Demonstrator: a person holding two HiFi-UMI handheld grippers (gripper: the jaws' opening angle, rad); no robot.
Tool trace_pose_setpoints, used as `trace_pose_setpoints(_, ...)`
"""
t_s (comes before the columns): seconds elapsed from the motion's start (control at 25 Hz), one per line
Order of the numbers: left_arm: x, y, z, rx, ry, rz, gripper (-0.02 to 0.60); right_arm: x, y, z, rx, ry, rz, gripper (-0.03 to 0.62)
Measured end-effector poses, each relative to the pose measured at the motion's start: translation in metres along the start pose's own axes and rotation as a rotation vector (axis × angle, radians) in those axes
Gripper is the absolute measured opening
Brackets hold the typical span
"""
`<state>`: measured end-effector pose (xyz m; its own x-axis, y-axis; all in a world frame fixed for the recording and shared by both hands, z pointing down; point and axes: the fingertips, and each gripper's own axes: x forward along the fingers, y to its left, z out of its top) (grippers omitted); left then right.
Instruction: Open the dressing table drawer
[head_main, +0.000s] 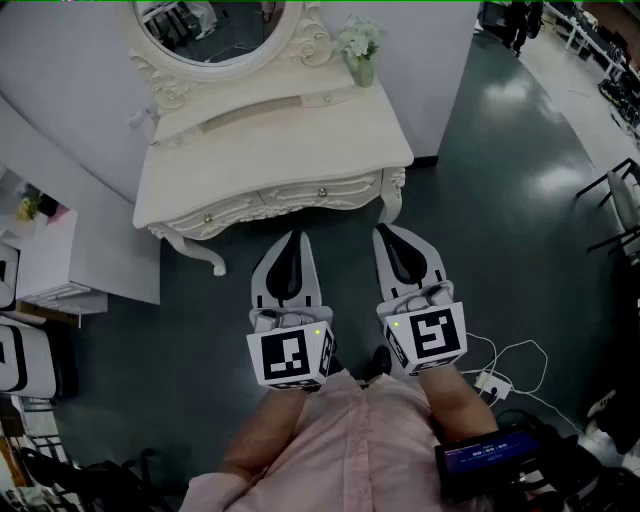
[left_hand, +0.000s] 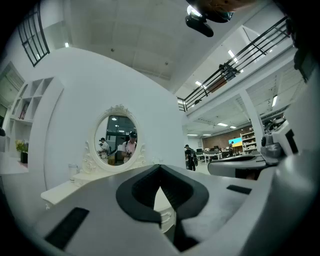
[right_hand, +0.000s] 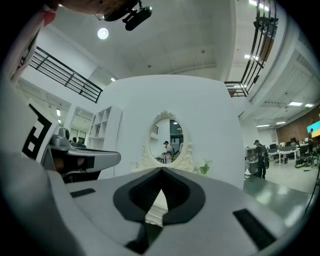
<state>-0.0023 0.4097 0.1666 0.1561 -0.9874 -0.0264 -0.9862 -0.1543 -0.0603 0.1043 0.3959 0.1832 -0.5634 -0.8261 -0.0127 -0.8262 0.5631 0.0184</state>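
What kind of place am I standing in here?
Probably a big open workspace with a mock bedroom corner: white dressing table and oval mirror, mezzanine railing overhead, office desks beyond.

We see a vase of pale flowers (head_main: 360, 48) standing upright near the white partition wall (head_main: 440, 70), with a white shelf unit (head_main: 45, 255) at far left. On the dark green floor (head_main: 500, 180) there's a white power strip (head_main: 490, 381) with its cable at lower right, and black chairs (head_main: 618, 205) at the right edge.

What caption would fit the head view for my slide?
Left tongs and right tongs, both shut and empty, face a white dressing table whose drawers are closed.
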Motion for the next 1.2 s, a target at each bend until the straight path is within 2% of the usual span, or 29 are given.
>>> trace_pose_setpoints(0.48,0.013,-0.021,-0.002,0.017,0.015,0.017,0.021,-0.004,-0.029,-0.003,0.025,-0.008,-0.004,0.018)
trace_pose_setpoints(0.8,0.022,-0.038,-0.004,0.031,0.032,0.056,0.021,-0.001,-0.047,-0.006,0.037,0.004,0.058,0.02)
trace_pose_setpoints(1.2,0.058,-0.009,-0.031,0.011,0.078,0.069,0.021,0.044,-0.057,-0.035,0.068,0.059,0.05,0.02)
